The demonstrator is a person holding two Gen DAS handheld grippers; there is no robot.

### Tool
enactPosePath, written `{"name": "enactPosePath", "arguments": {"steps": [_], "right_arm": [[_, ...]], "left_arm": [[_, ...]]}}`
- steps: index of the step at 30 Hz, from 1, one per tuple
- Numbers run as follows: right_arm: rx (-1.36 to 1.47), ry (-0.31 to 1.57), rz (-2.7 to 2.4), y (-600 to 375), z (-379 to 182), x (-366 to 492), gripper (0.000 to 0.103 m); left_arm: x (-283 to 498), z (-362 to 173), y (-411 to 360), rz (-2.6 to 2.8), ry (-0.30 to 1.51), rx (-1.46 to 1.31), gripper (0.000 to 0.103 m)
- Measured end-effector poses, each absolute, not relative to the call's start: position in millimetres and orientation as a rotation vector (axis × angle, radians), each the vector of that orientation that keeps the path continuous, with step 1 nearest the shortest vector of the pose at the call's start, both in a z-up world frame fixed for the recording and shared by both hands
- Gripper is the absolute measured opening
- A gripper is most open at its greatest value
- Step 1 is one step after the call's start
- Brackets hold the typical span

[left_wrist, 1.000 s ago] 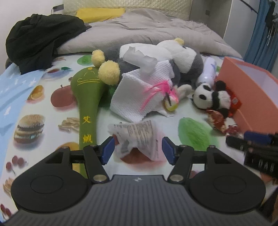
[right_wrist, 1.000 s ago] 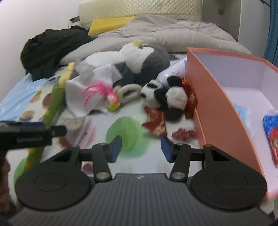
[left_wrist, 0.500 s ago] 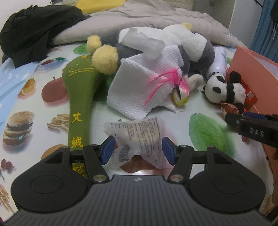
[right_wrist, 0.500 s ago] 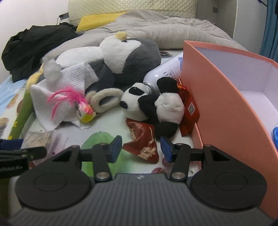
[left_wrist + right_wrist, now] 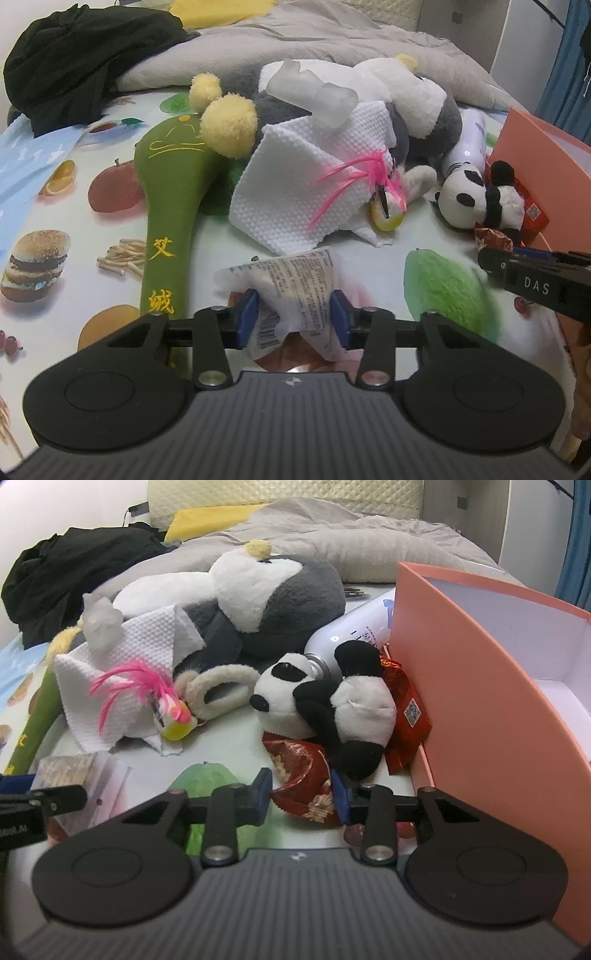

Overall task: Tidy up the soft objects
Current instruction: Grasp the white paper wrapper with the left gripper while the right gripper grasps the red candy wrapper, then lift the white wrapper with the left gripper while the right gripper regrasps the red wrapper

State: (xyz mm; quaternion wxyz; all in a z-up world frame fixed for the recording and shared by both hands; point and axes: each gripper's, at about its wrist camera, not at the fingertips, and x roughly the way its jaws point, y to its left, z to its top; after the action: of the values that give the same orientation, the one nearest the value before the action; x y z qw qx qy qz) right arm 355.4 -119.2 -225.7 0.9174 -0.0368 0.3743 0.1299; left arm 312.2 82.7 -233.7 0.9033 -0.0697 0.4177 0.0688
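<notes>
Fruit-and-burger printed bedding is spread under everything, with a grey duvet and a heap of black clothing behind. Against the frames half a second earlier, the left gripper has been narrowed around the crinkled white printed plastic packet: both blue pads are now pressed against its sides, where a gap was seen before. The right gripper has been brought forward and narrowed, so that the crumpled red floral foil wrapper now lies between its fingers; the left pad touches it, while contact at the right pad cannot be told.

Only the left view shows the long green embroidered plush mallet in full, left of the packet. Only the right view shows the white interior of the salmon-pink cardboard box.

The small black-and-white panda plush is wedged between the white waffle-textured cloth and the box wall, touching the red wrapper. Open bedding remains between the two grippers.
</notes>
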Motion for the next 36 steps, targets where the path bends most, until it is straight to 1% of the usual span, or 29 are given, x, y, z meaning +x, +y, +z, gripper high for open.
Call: {"name": "enactPosePath", "arguments": {"steps": [4,10,18,25,36], "right_arm": [[-0.082,0.769,0.276,-121.6,-221.0,344.2,0.036],[-0.084,0.778,0.296,-127.2,-211.0,319.7,0.035],[-0.069,0.8,0.316,-138.3,-199.2,276.4,0.033],[-0.057,0.844,0.348,-149.0,-189.9,256.5,0.033],[-0.017,0.808,0.379,-167.6,-143.9,230.2,0.033]], "left_arm": [[304.3,-230.0,83.4,0.15,0.857,-0.168,0.042],[282.0,-218.0,79.1,0.153,0.843,-0.193,0.04],[243.0,-203.8,66.6,0.136,0.839,-0.229,0.04],[215.4,-192.6,53.8,0.127,0.841,-0.246,0.04],[201.8,-152.3,33.6,0.072,0.801,-0.298,0.04]]}}
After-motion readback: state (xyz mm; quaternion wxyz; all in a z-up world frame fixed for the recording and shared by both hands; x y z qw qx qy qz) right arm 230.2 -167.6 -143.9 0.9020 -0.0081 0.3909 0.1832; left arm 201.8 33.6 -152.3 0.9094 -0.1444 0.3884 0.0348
